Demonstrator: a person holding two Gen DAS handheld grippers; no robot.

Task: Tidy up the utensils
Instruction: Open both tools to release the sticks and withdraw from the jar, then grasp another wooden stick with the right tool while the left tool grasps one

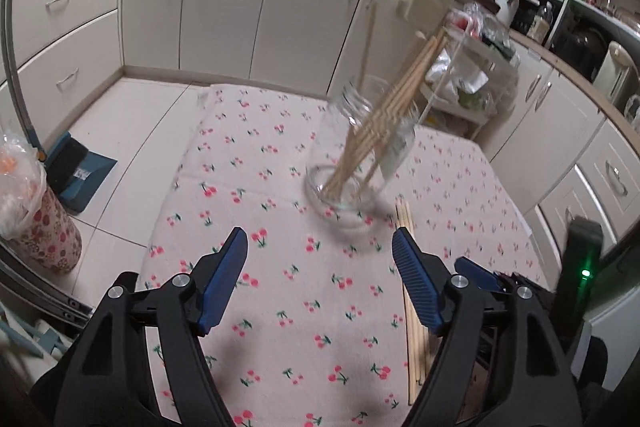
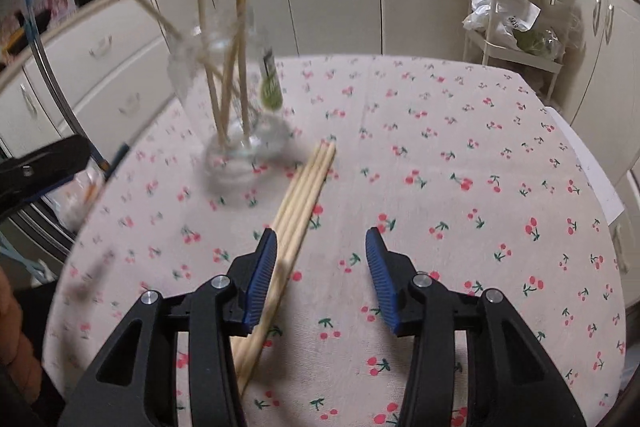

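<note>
now both grippers, left (image 1: 320, 251) and right (image 2: 322, 247), gape empty; chopsticks (image 2: 304, 187) lie beside the jar (image 1: 352, 163).

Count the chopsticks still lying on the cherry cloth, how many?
4 loose chopsticks, bunched side by side beside the glass jar, partly under the right gripper. More might be hidden there.

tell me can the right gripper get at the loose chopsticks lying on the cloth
Probably yes: the right gripper is open and empty, and the loose chopsticks lie bare on the cloth just inside its left finger, clear of the glass jar.
</note>
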